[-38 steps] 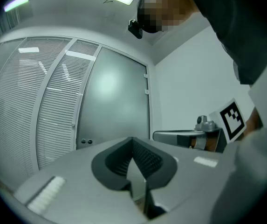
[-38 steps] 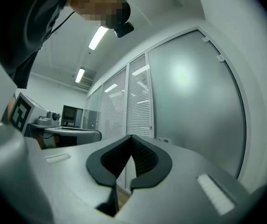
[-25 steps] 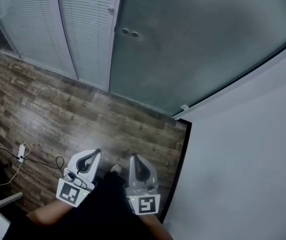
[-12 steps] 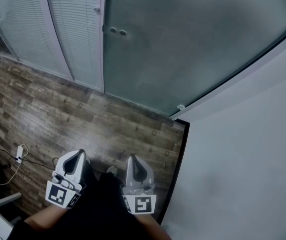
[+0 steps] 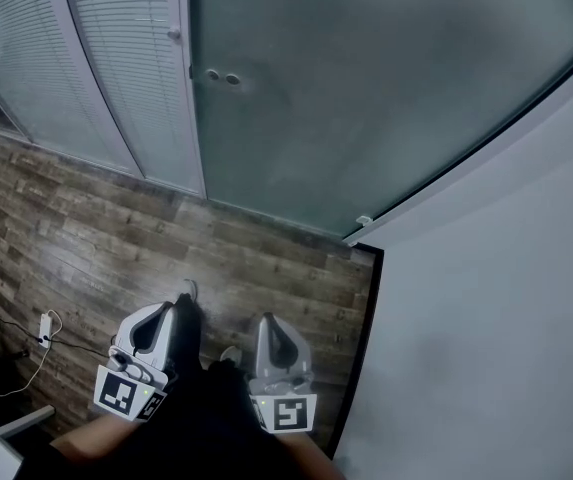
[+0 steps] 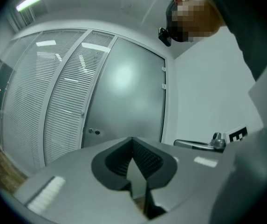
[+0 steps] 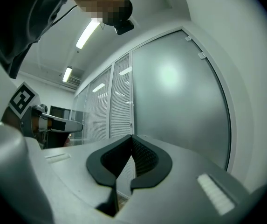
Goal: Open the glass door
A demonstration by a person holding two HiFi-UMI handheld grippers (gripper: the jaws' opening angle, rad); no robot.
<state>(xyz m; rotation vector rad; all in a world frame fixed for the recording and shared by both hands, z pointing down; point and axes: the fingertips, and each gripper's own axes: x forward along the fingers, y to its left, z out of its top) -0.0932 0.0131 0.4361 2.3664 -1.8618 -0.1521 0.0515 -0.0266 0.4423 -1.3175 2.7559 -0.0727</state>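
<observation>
The frosted glass door stands shut ahead, with two small round fittings near its left edge. In the left gripper view the door fills the middle, its fittings low on the left. It also takes up the right half of the right gripper view. My left gripper and right gripper are held low and side by side, pointing at the door and well short of it. Both are shut with nothing between the jaws, as the left gripper and right gripper show close up.
Glass panels with white blinds adjoin the door on the left. A white wall with a black skirting runs along the right. On the wood floor a power strip with cables lies at the left. A shoe is beside the left gripper.
The door and blinds have slid left and grown slightly in the head view as the person steps toward them. A foot has come forward beside the left gripper. Both grippers stay shut.
</observation>
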